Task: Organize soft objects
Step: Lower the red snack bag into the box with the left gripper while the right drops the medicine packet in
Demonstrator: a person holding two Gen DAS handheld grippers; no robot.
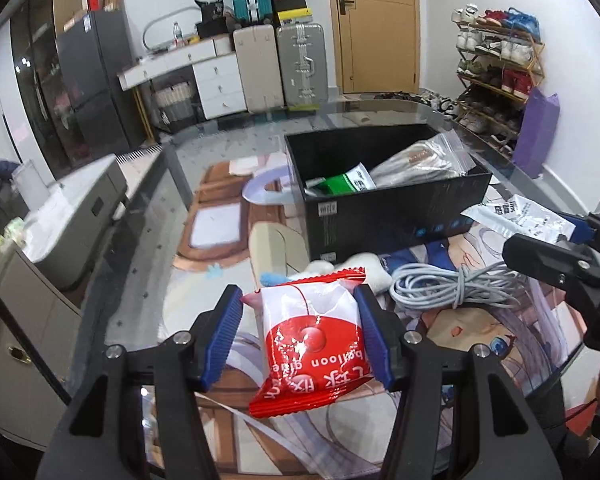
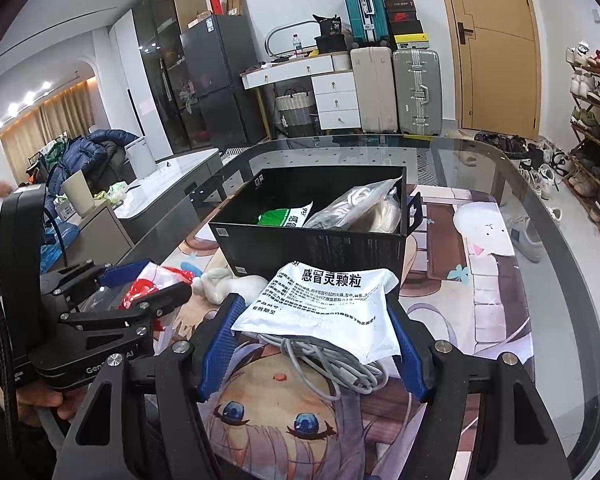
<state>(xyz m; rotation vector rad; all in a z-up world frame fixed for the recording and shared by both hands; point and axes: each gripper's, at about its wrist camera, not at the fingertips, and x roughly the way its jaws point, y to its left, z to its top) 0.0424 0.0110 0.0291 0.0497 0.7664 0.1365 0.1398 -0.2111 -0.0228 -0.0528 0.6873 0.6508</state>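
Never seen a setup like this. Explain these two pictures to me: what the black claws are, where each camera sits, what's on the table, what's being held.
There is no robot: a person holds a two-finger claw in each hand, each with a forward-looking camera.

The left claw grips a red-and-white plastic snack packet. The right claw grips a white printed medicine sachet.

On the glass table with its cartoon mat stand an open black cardboard box, already holding a green packet and a clear zip bag, a coiled grey cable, and a white plush toy.

Glass table (image 2: 540, 216), printed mat (image 2: 496, 304) on it, bearing black box (image 2: 312, 248), grey cable (image 1: 452, 284), white plush (image 2: 224, 286)
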